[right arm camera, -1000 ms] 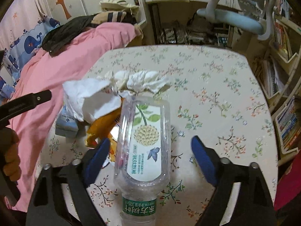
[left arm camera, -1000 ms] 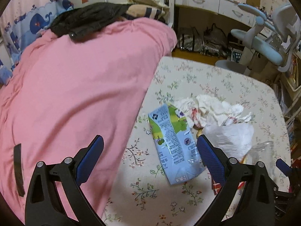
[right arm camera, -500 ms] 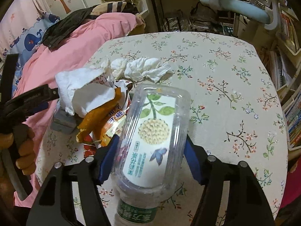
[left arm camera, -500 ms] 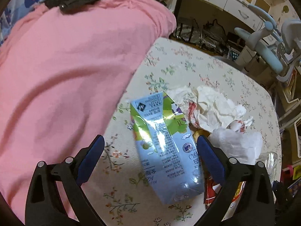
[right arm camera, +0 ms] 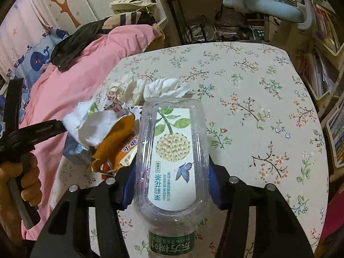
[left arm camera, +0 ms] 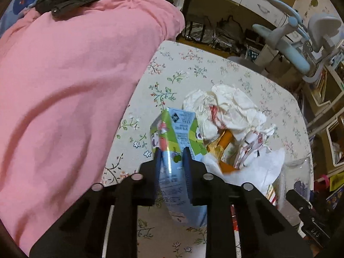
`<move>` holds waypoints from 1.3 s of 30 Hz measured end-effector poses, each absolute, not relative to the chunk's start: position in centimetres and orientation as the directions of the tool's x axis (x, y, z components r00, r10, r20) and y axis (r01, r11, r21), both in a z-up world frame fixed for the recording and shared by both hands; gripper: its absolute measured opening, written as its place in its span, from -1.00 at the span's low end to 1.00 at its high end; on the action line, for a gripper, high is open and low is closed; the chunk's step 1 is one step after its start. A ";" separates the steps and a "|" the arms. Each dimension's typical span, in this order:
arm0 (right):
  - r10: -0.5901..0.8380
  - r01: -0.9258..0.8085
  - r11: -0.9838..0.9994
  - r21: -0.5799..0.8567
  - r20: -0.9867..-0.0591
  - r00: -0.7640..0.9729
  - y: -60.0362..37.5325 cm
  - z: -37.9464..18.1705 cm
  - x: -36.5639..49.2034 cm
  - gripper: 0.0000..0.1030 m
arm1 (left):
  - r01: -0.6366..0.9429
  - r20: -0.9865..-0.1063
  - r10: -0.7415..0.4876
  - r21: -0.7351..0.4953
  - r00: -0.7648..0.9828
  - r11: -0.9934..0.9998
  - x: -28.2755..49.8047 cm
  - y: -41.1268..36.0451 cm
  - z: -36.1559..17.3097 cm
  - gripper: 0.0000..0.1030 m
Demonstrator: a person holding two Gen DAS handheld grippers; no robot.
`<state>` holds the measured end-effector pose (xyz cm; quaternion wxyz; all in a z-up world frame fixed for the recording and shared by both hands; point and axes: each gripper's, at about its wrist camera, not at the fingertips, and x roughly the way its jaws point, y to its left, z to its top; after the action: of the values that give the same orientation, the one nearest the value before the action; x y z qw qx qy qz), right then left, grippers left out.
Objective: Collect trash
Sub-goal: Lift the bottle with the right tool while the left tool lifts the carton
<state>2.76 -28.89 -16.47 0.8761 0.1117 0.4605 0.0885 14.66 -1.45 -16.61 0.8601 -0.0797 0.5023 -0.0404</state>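
Flattened drink carton (left arm camera: 172,142) (blue-green) pinched; clear bottle (right arm camera: 172,150) clamped.

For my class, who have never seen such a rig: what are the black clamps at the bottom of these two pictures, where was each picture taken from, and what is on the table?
No robot here: a person holds a hand-squeezed clamp in each hand, each with a camera looking along its two fingers. One picture comes from the left gripper, shut on a drink carton. The other comes from the right gripper, shut on a clear bottle. On the flowered table lies a trash pile: crumpled tissues, an orange wrapper. A pink blanket lies beside the table.
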 end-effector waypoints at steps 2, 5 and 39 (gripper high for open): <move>0.255 -0.056 0.961 0.270 -0.795 0.550 -28.7 -16.7 2.6 0.07 | -0.016 -0.863 -0.158 -0.188 0.479 0.982 14.6 -1.3 -17.2 -0.25; 0.253 -0.055 0.962 0.267 -0.802 0.541 -28.7 -17.0 2.5 0.07 | -0.033 -0.862 -0.150 -0.189 0.484 0.981 14.5 -1.5 -17.9 0.14; 0.375 -0.119 0.895 0.430 -0.580 0.723 -27.9 -12.8 -8.7 0.07 | 0.039 -0.634 -0.119 -0.138 0.764 0.990 -0.8 -0.3 -7.5 -0.42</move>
<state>-8.72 -27.88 -12.75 0.9096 0.1849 0.3463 0.1357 -0.83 -0.32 -7.49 0.9374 -0.0584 0.3408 -0.0422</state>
